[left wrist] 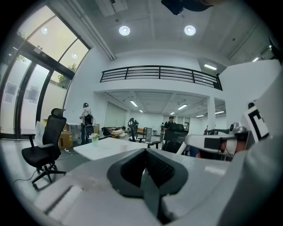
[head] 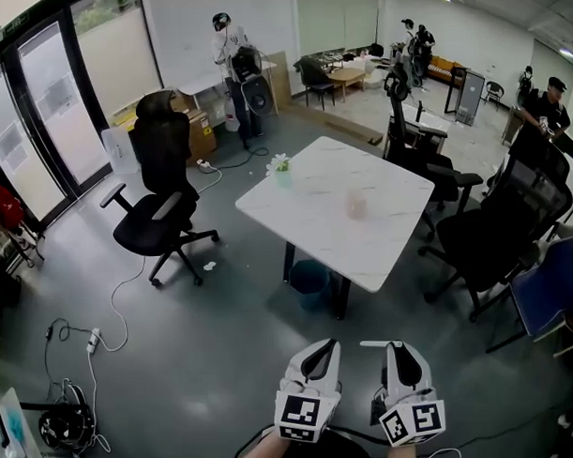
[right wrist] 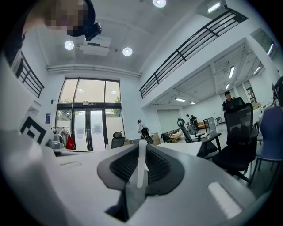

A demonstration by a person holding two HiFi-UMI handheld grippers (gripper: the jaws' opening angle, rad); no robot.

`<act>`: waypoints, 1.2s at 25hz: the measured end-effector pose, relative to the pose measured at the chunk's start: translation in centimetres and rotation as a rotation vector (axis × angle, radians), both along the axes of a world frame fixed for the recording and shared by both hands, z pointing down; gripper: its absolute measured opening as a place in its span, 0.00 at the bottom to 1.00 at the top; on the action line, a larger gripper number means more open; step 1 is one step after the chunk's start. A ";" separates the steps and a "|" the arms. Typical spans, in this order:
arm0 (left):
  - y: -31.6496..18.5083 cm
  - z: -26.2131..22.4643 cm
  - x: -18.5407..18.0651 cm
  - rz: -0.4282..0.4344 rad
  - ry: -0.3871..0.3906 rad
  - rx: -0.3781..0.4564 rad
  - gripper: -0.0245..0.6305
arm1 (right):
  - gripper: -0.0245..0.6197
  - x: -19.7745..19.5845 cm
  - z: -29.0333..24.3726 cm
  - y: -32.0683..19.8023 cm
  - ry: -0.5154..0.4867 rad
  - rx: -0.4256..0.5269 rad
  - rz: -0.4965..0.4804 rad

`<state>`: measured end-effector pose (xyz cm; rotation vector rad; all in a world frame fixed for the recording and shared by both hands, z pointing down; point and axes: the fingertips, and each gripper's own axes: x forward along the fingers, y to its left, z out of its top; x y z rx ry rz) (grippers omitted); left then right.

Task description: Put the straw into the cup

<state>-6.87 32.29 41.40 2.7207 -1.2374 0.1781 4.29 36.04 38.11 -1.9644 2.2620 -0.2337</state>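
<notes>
A translucent cup (head: pixel 357 205) stands on the white marble table (head: pixel 314 222) in the middle of the room, well ahead of both grippers. My right gripper (head: pixel 396 345) is low in the head view, shut on a thin white straw (head: pixel 377 343) that sticks out sideways past its tips. In the right gripper view the straw (right wrist: pixel 141 162) stands upright between the dark pads. My left gripper (head: pixel 322 348) is beside it, shut with nothing in it; its pads (left wrist: pixel 155 167) meet. The table (left wrist: pixel 106 148) shows ahead in the left gripper view.
A small plant in a vase (head: pixel 281 167) stands at the table's far left corner. A black office chair (head: pixel 159 204) is left of the table, more dark chairs (head: pixel 497 225) are to its right, and a blue bin (head: pixel 310 281) is under it. Cables (head: pixel 93 341) lie on the floor. People stand at the back.
</notes>
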 end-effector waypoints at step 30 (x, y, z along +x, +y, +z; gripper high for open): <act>-32.3 5.2 7.9 0.019 -0.045 -0.133 0.04 | 0.11 7.8 3.6 -32.8 -0.016 -0.108 0.006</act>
